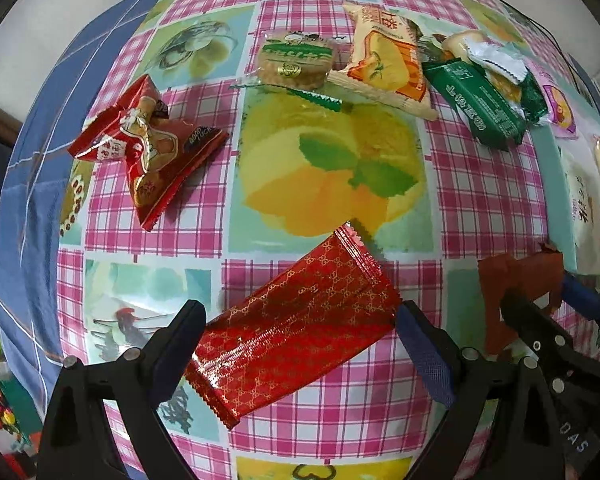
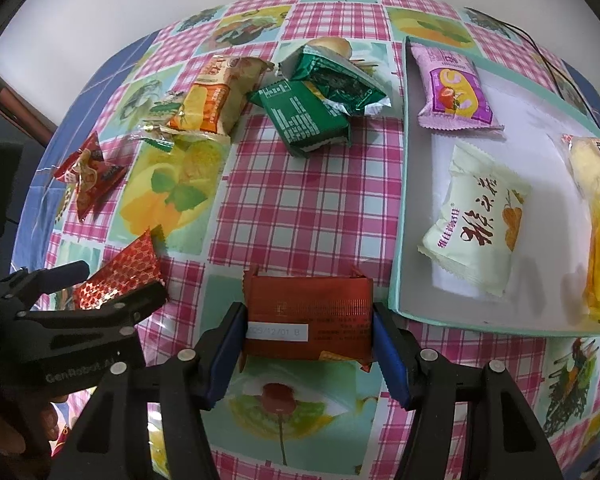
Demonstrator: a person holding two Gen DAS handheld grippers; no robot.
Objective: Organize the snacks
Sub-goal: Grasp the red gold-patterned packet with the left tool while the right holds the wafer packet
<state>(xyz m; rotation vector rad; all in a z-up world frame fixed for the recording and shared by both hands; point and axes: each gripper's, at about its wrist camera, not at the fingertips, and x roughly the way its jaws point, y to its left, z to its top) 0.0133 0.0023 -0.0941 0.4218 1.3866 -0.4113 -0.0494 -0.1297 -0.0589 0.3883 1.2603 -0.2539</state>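
Item: red-brown snack packet [image 2: 308, 326], flat rectangular foil pouch with crimped ends and a white date label. Location: above the counter [image 2: 300, 208], just beside the near corner of the teal-edged tray [image 2: 398, 200], clamped by its two side edges between the pads of the right hand-held gripper [image 2: 307, 330], jaws partly closed.

Handling, judged: light, thin, crinkly; the film is probably slippery and the contents likely brittle, so firm but gentle pressure across the flat sides suits it better than pinching a crimped end.

Item: red packet with gold pattern [image 1: 296, 328], long flat pouch, glossy. Location: between the fingers of the left hand-held gripper [image 1: 300, 344], jaws near their widest; the pads look close to its long edges, but whether they press on it or it simply lies on the counter cannot be told. Best taken across its narrow width, mid-length.

Already in tray: pink packet [image 2: 454, 92], cream packet [image 2: 476, 224], two yellow items cut off at the right edge.

Loose on counter: green packets [image 2: 308, 116], orange packet [image 2: 216, 100], red twisted packet [image 2: 88, 172].

Unclear: the packet fronts and most print; the far end of the tray
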